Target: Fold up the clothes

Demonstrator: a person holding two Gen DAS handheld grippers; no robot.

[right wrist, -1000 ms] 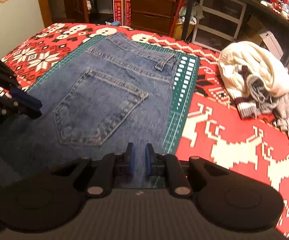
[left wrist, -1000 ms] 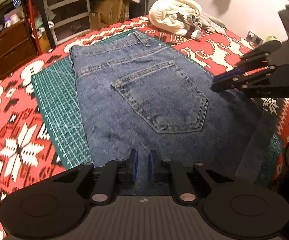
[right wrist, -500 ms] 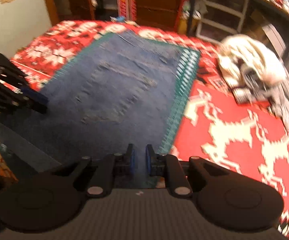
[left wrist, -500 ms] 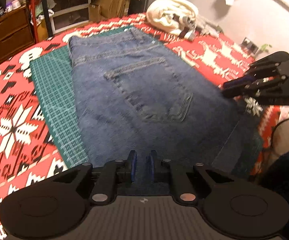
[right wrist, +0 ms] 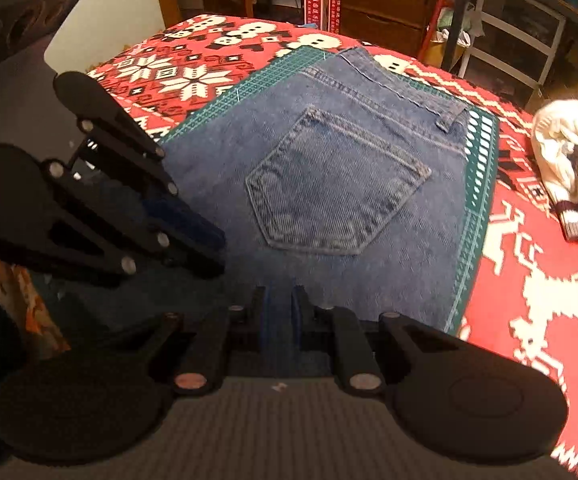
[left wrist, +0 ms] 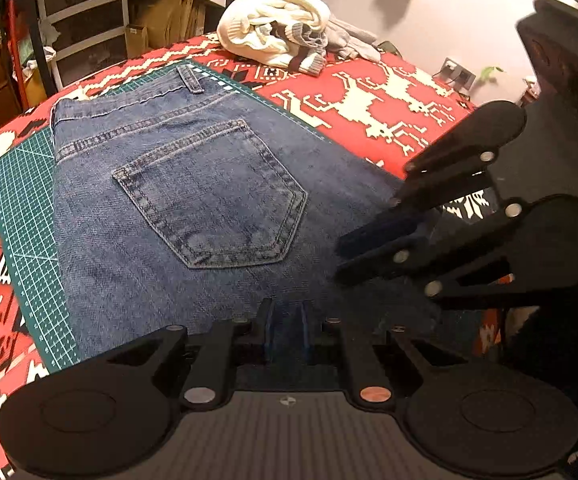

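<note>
1. The left gripper [left wrist: 287,330] sat low over the near edge of the jeans [left wrist: 193,200], its blue-padded fingers [left wrist: 269,328] a narrow gap apart with denim showing in the gap; whether the cloth was pinched I cannot tell.
2. The right gripper [right wrist: 279,320] stood likewise at the near edge, its pads [right wrist: 298,316] parted by a slim gap with denim seen between them; whether it gripped the cloth I cannot tell either.
3. Each gripper showed in the other's view, the two close beside one another over the same end of the jeans.
4. The jeans lay flat on a green cutting mat [left wrist: 29,216], back pocket [right wrist: 335,196] up, waistband at the far end and a belt loop [left wrist: 191,80] near the mat's far edge.
5. The mat bore a white grid and, along its right border, a row of white marks [right wrist: 479,152]; no words on it could be read.
6. Under the mat was a red patterned blanket [left wrist: 369,108] with white reindeer and snowflake figures.
7. A heap of cream knitwear [left wrist: 277,28] with grey and dark cuffs lay on the blanket beyond the mat, well apart from the jeans.
8. Behind stood a wooden chest of drawers [right wrist: 385,12], a white drawer unit [left wrist: 85,16], and two red boxes [right wrist: 321,0] with print too small to read.
9. Nothing lay upon the jeans between the grippers and the waistband.
</note>
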